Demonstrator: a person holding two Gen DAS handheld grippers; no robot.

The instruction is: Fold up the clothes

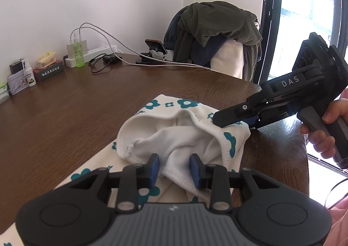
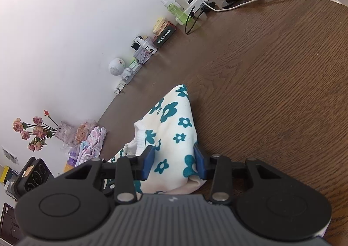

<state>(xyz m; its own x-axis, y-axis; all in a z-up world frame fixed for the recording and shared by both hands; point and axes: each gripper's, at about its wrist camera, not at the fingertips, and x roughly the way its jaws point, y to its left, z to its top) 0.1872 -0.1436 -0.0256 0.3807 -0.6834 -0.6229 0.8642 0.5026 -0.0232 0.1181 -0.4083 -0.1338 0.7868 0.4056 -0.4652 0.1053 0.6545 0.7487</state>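
Note:
A cream garment [image 1: 174, 137] printed with teal flowers lies bunched on the brown wooden table [image 1: 87, 115], its white inner side and ribbed hem turned up. My left gripper [image 1: 175, 167] is shut on a fold of the white hem at the near side, cloth pinched between its blue pads. My right gripper [image 1: 217, 120], held by a hand [image 1: 322, 135], comes in from the right and bites the garment's far right edge. In the right wrist view my right gripper [image 2: 174, 165] has the flowered garment [image 2: 174, 124] squeezed between its pads.
A chair draped with dark clothes [image 1: 217, 32] stands behind the table by the window. A phone stand [image 1: 155, 46], power strip, cables, a green bottle [image 1: 78, 54] and small boxes line the wall. Flowers [image 2: 32, 130] and a pale clothes pile [image 2: 91, 145] sit at the far end.

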